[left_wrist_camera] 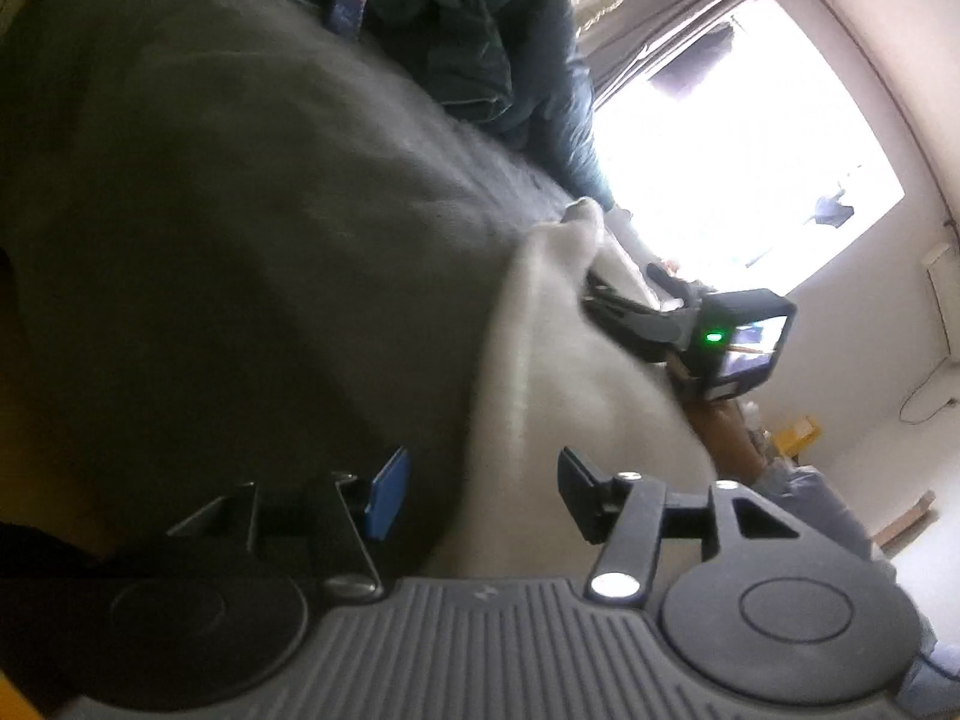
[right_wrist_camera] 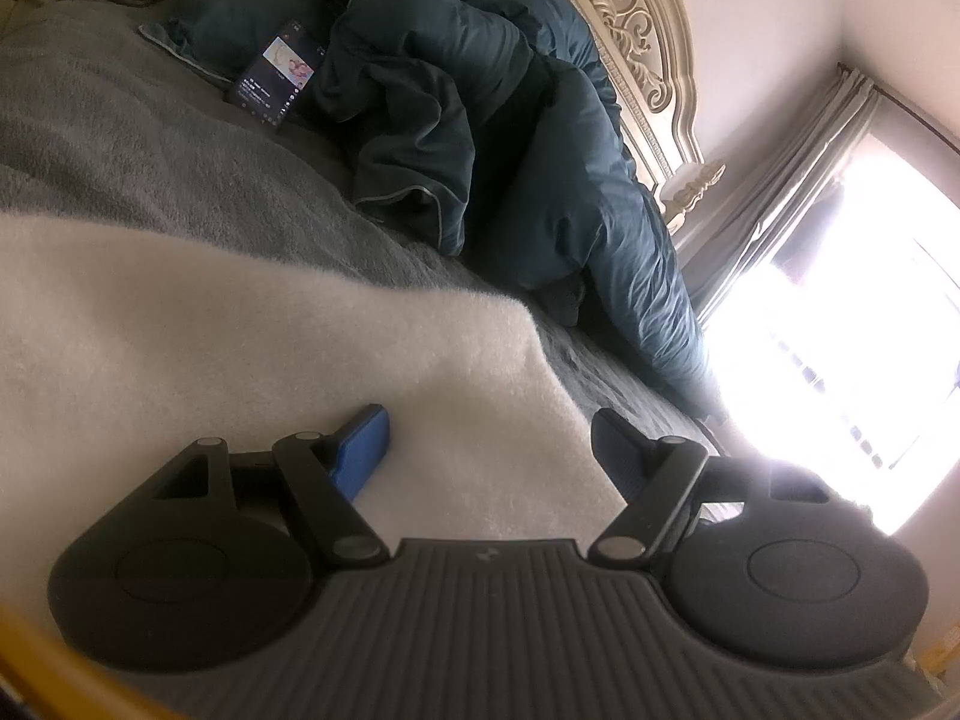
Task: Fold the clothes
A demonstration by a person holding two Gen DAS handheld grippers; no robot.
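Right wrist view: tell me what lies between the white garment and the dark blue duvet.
A strip of grey blanket lies between the white garment and the dark blue duvet, bare along that stretch in the right wrist view.

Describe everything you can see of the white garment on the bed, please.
The white garment looks like soft, fuzzy fleece, plain and without visible print. It lies spread over the grey blanket, with one edge running diagonally. The open right tool hangs just above it; contact is unclear. Its sleeves and collar cannot be made out.

grey blanket (right_wrist_camera: 150, 138) on bed | teal duvet (right_wrist_camera: 480, 138) heaped by headboard (right_wrist_camera: 636, 18) | phone (right_wrist_camera: 277, 75) beside duvet | bright window (right_wrist_camera: 840, 300)
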